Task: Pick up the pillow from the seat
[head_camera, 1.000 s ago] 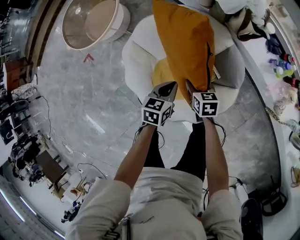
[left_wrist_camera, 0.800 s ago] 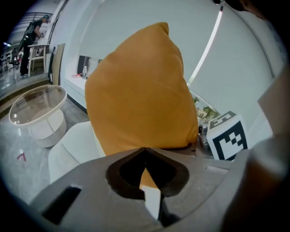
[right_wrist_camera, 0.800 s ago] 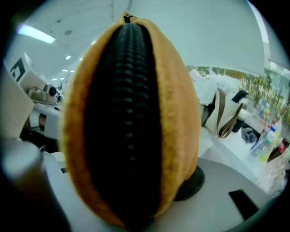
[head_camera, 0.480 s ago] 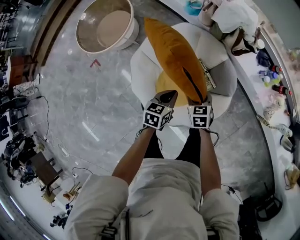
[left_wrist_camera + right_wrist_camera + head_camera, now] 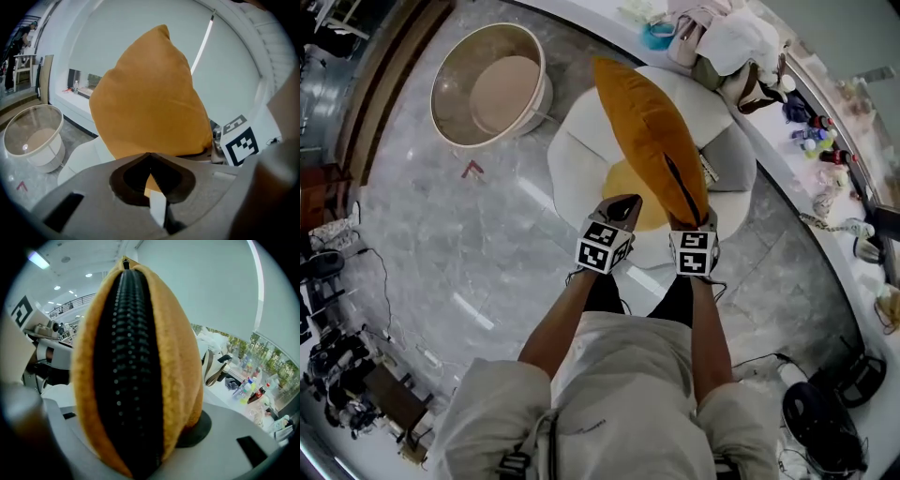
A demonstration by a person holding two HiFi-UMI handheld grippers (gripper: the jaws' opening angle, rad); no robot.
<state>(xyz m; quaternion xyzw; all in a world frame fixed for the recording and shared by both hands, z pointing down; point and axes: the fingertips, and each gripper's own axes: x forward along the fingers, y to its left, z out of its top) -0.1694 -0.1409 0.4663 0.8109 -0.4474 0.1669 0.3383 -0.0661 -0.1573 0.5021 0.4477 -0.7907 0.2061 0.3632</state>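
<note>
Presently observing pillow (image 5: pixel 652 141) in upper centre of the head view, standing on edge over seat (image 5: pixel 577 155) and appearing lifted clear of it, lower end nearest the person. Recording right gripper (image 5: pixel 691 221) as clamped on that lower end, jaws pressing on either side of the zipper (image 5: pixel 126 371) seam. Judging this hold as chosen for the seam's thinness and firmness against the plump body. Noting left gripper (image 5: pixel 624 201) just left of the pillow's lower edge, jaws drawn together. Finding no fabric clearly pinched between them, and unable to tell contact with the pillow. Judging it as standing by to steady. Judging the on-edge attitude as following from a one-end grip.

Logging materials:
- Pillow cover in orange, napped, suede-like cloth, plump in the middle and tapering to pointed corners, with the zipper as a dark ribbed strip.
- Seat as a white, rounded, padded shape with a yellow round pad (image 5: pixel 623 183) at centre and a grey panel on its right side.

Noting round pale tub (image 5: pixel 487 89) with translucent wall at upper left, on polished grey stone floor (image 5: pixel 441 234). Noting bags (image 5: pixel 741 52) and bottles (image 5: pixel 811 141) along a white ledge at upper right.
</note>
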